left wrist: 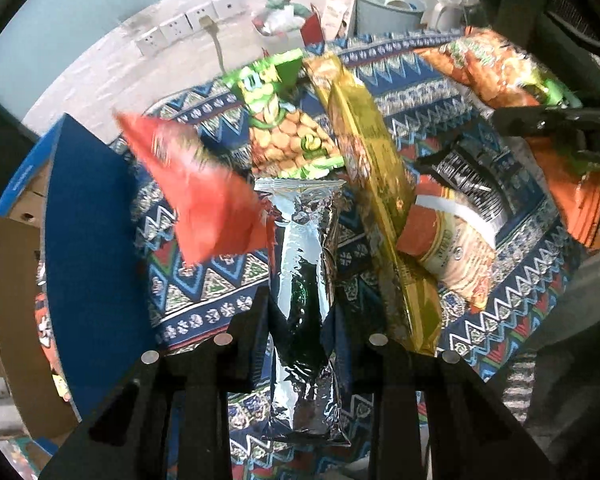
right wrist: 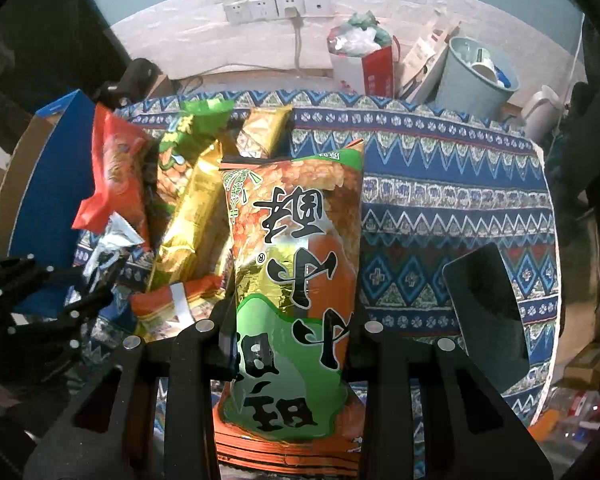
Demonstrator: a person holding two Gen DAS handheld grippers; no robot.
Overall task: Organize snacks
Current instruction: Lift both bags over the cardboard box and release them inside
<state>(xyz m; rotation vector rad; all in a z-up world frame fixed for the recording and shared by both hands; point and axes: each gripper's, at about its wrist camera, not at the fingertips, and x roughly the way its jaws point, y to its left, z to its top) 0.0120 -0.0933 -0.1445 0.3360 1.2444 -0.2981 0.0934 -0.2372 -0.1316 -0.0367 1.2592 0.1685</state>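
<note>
Two snack bags pinched, one in each gripper, above the patterned cloth.

My left gripper clenches the silver packet; my right gripper grips the orange-and-green bag. Both bags are slick and puffy, so either could slide out, or snag the gold packet in the pile near the blue box.
</note>
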